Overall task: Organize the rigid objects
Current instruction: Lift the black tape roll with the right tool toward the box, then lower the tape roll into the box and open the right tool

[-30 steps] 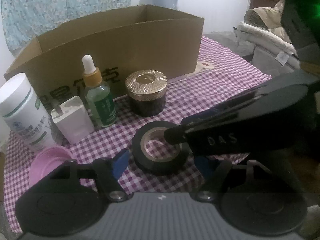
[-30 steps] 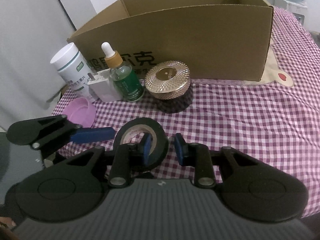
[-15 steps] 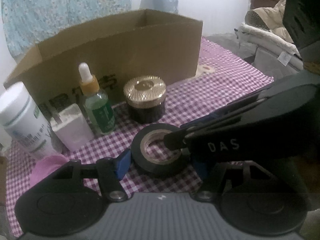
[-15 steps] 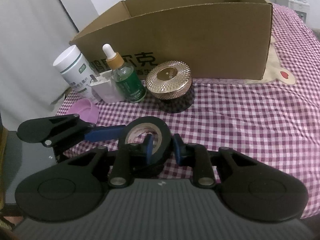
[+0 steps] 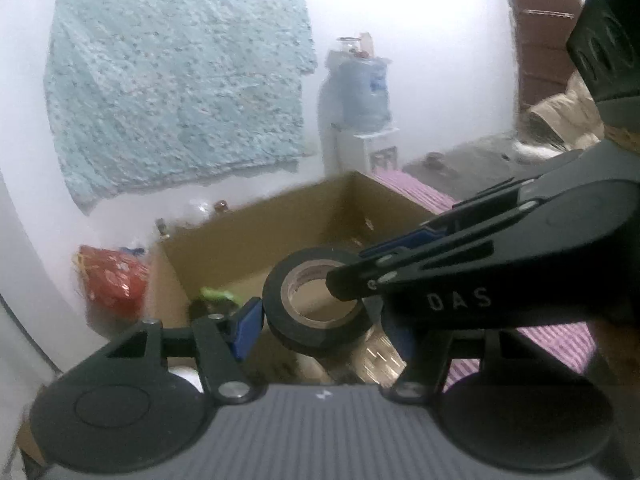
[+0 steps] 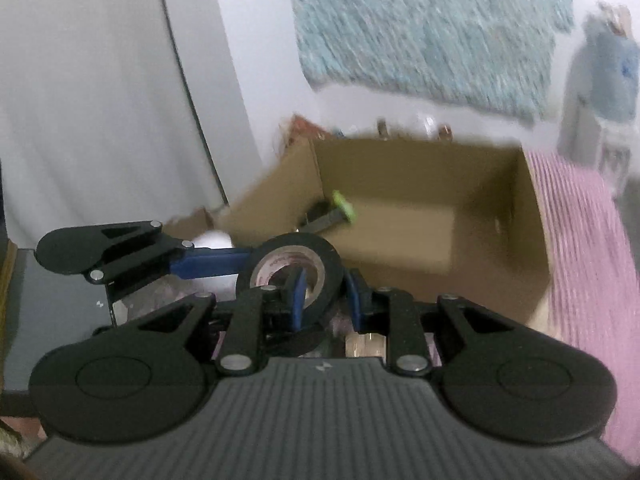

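The right gripper [image 6: 324,296] is pinched on the wall of the roll of black tape [image 6: 294,264], one blue pad inside the ring's hollow and the other against its outer face, so the roll hangs clear of the table. In the left wrist view the left gripper [image 5: 320,322] straddles the same roll of tape [image 5: 316,312] across its full width, with its left blue pad [image 5: 248,326] just beside the outer face; the picture is too blurred to say whether the pads actually press on it, and the right one is hidden behind the other tool's black arm marked DAS [image 5: 460,300]. Just behind the tape stands the open cardboard box [image 6: 420,168], its inside visible from above; within it, toward the left wall, lies a small dark object with a bright green end [image 6: 340,206]. A purple checked tablecloth [image 6: 580,240] runs along the box's right side. Farther back, a pale blue patterned cloth [image 5: 176,84] hangs on the white wall, a water dispenser with a blue bottle [image 5: 360,92] stands to its right, and a red bag [image 5: 112,276] sits low at the left
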The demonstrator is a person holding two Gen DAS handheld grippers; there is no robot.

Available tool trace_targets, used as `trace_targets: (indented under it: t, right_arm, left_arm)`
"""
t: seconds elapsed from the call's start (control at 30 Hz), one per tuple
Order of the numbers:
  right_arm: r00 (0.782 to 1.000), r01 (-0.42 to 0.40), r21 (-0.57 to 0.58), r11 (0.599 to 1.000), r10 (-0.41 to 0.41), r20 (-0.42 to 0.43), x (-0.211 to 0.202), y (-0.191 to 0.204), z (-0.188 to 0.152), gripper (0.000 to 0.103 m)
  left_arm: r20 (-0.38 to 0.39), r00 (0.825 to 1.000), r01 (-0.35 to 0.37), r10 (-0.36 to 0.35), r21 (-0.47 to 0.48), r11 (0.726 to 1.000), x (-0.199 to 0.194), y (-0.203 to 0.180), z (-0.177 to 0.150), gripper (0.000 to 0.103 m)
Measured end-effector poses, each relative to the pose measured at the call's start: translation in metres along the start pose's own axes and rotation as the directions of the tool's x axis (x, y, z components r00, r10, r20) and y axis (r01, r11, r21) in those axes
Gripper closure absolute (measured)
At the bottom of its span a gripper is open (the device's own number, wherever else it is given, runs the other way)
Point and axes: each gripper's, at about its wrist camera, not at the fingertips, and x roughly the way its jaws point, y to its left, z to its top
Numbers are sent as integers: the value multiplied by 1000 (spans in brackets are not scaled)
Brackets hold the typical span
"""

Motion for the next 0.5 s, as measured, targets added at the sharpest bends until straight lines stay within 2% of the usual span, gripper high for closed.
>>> trace_targets:
  t: [0.1,0.2,0.27,0.37,0.43,0.5]
  right_arm:
    - [999,-40,3,999,40,-25,20,-10,34,81]
    - [989,-87,62,994,94,-118,58,-30,62,80]
    - [974,-109,111,988,128,-187,86,-43,76,80]
    - [937,-131,210,969,190,-294,130,-62,85,80]
    - [909,-129,268,955,222,-353,156,-73,87,80]
    - [883,-125,304,944,246,-400,176,-76,84,80]
  left_arm:
    - [-47,999,7,-8,-22,1000,21,26,23,37]
    - [-156,986,47,-60,-82,995,57,58,39,37]
    - [-238,966,73,-101,-126,989,82,77,44,37]
    - [-352,922,98,-163,-194,976,117,105,41,37]
    - [-414,892,97,-182,-217,971,138,116,37,37]
    - [-459,870,88,-181,-216,972,152,124,33,37]
